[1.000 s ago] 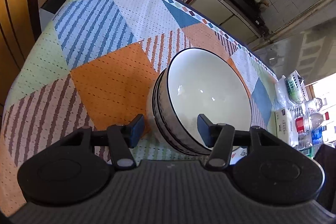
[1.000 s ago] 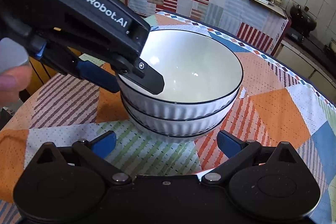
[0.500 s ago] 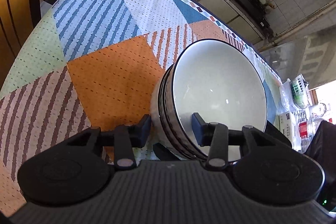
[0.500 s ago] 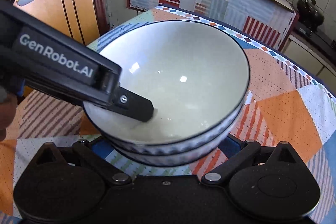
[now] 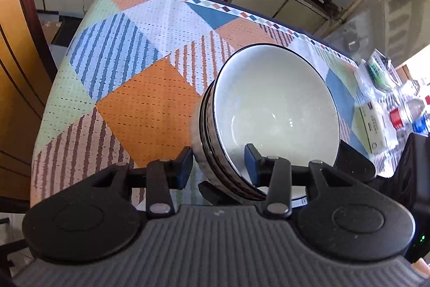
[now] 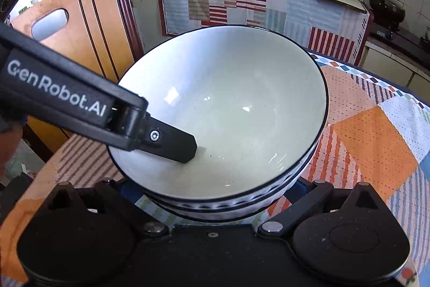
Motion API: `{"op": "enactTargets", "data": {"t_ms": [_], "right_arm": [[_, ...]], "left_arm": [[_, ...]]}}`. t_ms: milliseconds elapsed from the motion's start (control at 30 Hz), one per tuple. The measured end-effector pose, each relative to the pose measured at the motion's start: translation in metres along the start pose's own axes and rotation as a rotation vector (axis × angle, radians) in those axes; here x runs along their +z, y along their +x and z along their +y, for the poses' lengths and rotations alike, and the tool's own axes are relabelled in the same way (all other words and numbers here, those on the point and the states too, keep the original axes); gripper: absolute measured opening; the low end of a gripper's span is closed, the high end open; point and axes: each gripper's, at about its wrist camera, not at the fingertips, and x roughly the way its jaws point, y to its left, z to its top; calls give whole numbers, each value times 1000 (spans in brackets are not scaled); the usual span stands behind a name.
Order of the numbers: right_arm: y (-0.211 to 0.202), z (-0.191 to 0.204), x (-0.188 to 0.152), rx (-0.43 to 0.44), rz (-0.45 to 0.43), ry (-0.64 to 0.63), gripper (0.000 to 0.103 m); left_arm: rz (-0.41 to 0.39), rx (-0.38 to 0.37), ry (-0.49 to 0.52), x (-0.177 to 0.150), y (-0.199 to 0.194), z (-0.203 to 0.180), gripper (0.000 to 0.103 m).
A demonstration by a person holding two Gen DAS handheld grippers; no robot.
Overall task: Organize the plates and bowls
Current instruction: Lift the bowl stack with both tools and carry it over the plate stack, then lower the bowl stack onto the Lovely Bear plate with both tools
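- Now the left gripper [image 5: 219, 163] is straddling the near wall of the stack of bowls [image 5: 268, 120]: one blue pad is sitting against the ribbed outside, the other is lying inside the top bowl, and the jaws, having just been closing, are clamping the rims between them.
- Meanwhile the right gripper [image 6: 212, 187] is reaching under the same stack, its two fingers mostly hidden on either side beneath the bowls; whether its pads are pressing the lowest bowl cannot be told.
- Seen from the right wrist, the stack is showing glossy white ceramic with a thin dark rim line and a fluted outer wall, and is appearing tilted above the tablecloth [image 5: 139, 104].
- That cloth is showing a dotted weave with orange, blue and striped triangles.
- White lettering on the left gripper's black body is reading "GenRobot.AI" [image 6: 57, 90].
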Motion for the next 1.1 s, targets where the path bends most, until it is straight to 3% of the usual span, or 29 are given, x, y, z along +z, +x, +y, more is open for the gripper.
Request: {"op": "enactTargets", "data": {"t_ms": [233, 400, 700, 1000, 1100], "right_arm": [[-38, 13, -7, -41, -1, 26, 102], [-67, 14, -13, -58, -43, 47, 102], [-123, 23, -26, -148, -112, 59, 102], [-151, 14, -54, -206, -141, 88, 102], [-153, 8, -65, -227, -138, 104, 102]], "left_arm": [[24, -43, 40, -13, -33, -19, 40], [-8, -33, 121, -25, -61, -49, 40], [-30, -115, 202, -44, -103, -87, 40], [0, -170, 252, -68, -99, -119, 40], [-1, -186, 311, -78, -88, -129, 40]]}}
